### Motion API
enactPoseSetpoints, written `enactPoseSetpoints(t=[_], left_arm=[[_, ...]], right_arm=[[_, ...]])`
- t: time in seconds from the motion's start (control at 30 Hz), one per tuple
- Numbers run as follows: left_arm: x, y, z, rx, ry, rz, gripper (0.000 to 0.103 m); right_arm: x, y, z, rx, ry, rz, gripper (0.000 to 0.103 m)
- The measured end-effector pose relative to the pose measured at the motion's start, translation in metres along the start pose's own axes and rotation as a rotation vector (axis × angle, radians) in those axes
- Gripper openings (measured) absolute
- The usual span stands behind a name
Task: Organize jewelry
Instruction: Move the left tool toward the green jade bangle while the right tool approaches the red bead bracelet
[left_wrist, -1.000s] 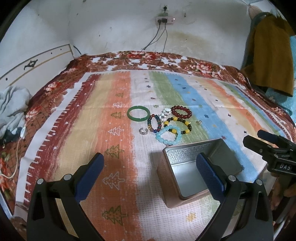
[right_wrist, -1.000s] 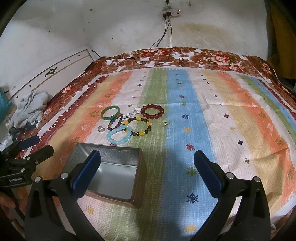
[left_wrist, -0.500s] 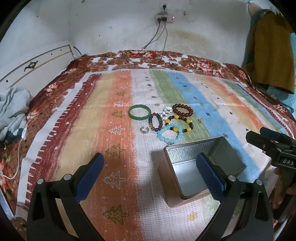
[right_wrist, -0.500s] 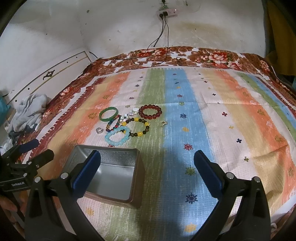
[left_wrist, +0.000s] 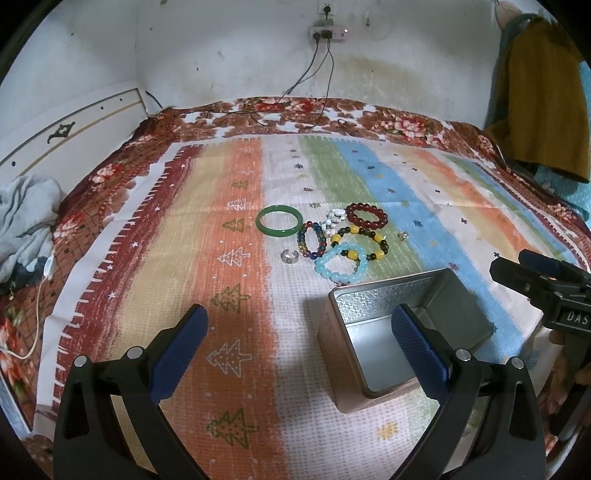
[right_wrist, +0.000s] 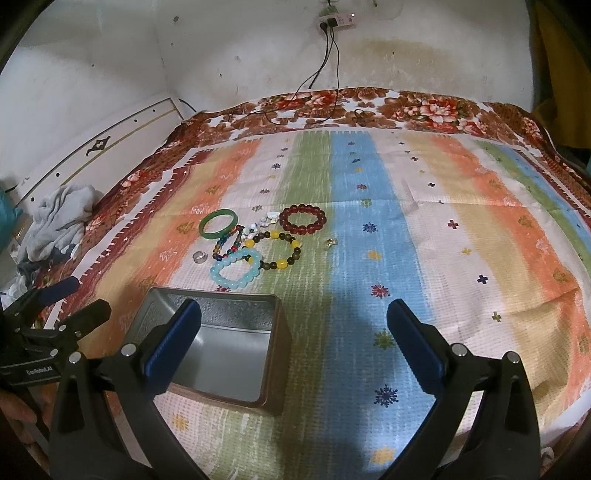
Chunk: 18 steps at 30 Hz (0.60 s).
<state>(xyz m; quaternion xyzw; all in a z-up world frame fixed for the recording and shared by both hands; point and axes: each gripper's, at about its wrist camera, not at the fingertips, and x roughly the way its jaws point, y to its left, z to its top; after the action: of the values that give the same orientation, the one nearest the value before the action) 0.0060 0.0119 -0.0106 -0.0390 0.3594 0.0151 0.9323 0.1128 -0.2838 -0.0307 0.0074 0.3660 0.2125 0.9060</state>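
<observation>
Several pieces of jewelry lie clustered mid-bed: a green bangle (left_wrist: 277, 233) (right_wrist: 214, 235), a dark red bead bracelet (left_wrist: 365, 223) (right_wrist: 301, 230), a light blue bead bracelet (left_wrist: 340, 277) (right_wrist: 231, 283), a yellow-and-dark bead bracelet (left_wrist: 369, 236), a multicolour bead bracelet (left_wrist: 306, 243), white beads (left_wrist: 334, 218), a silver ring (left_wrist: 289, 255) (right_wrist: 199, 257) and a small ring (left_wrist: 402, 235) (right_wrist: 330, 243). An open, empty metal tin (left_wrist: 388, 299) (right_wrist: 240, 314) stands nearer me than the cluster. My left gripper (left_wrist: 298, 317) and right gripper (right_wrist: 293, 308) hover open and empty, left and right of the tin.
A striped, patterned bedspread (left_wrist: 240, 295) covers the bed. Grey clothing (left_wrist: 26, 221) lies heaped at the left edge by a white headboard (left_wrist: 74, 125). Cables (left_wrist: 314, 92) hang from a wall socket onto the far edge. A mustard garment (left_wrist: 543, 96) hangs at right.
Almost nothing differs. Both views drift only slightly; the jewelry and the tin stay put, and both grippers stay open.
</observation>
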Motion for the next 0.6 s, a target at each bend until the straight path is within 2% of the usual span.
enactPoseSetpoints(t=[0.33, 0.6], left_arm=[[0.004, 0.004, 0.001, 0.003, 0.005, 0.018, 0.097], [0.019, 0.000, 0.019, 0.014, 0.026, 0.030, 0.097]], right_arm=[[0.012, 0.006, 0.004, -0.033, 0.043, 0.033, 0.099], [0.019, 0.004, 0.013, -0.038, 0.046, 0.018, 0.099]])
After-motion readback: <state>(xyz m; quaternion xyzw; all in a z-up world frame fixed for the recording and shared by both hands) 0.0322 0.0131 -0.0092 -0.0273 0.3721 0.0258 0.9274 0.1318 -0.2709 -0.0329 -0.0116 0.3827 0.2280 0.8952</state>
